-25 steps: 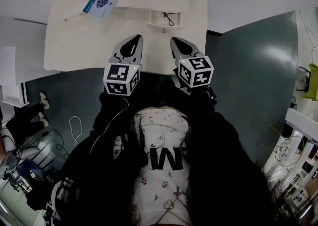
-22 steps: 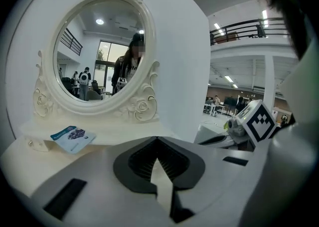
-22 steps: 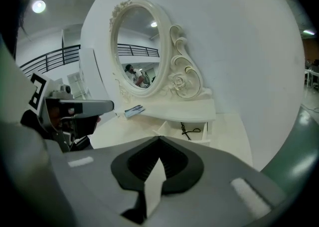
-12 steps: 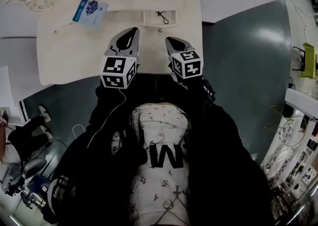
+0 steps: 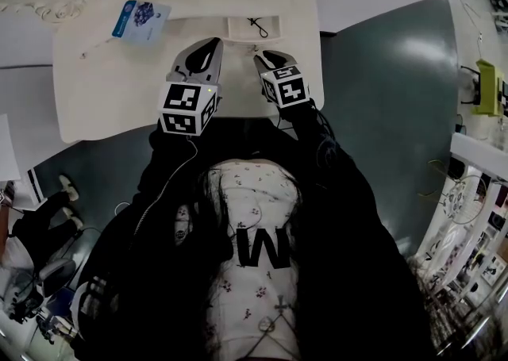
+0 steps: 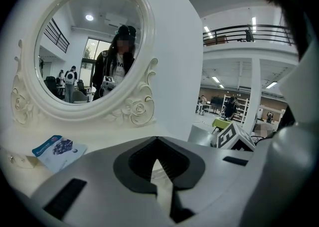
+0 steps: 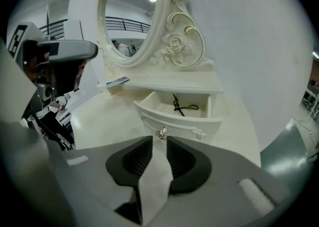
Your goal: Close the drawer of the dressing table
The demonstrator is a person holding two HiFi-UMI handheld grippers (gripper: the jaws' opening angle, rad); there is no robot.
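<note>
The white dressing table [image 5: 119,74] stands in front of me with its small drawer [image 5: 254,28] pulled out. A black cord [image 7: 182,105] lies inside the drawer. The drawer front [image 7: 184,128] carries a small metal knob [image 7: 161,132]. My right gripper [image 7: 159,144] points down at that front, its tips just short of the knob. Its jaws have just been opening and nothing is between them. My left gripper [image 5: 206,46] hovers over the tabletop to the left of the drawer, with its tips together and nothing in them.
An oval mirror [image 6: 87,46] in a carved white frame rises at the back of the table. A blue card [image 5: 139,14] lies on the tabletop left of the drawer. Grey floor [image 5: 397,97] lies to the right of the table, and shelving stands at the far right edge.
Both grippers have moved forward over the table. The right one has dropped and tipped down toward the drawer front. The drawer is still open.
</note>
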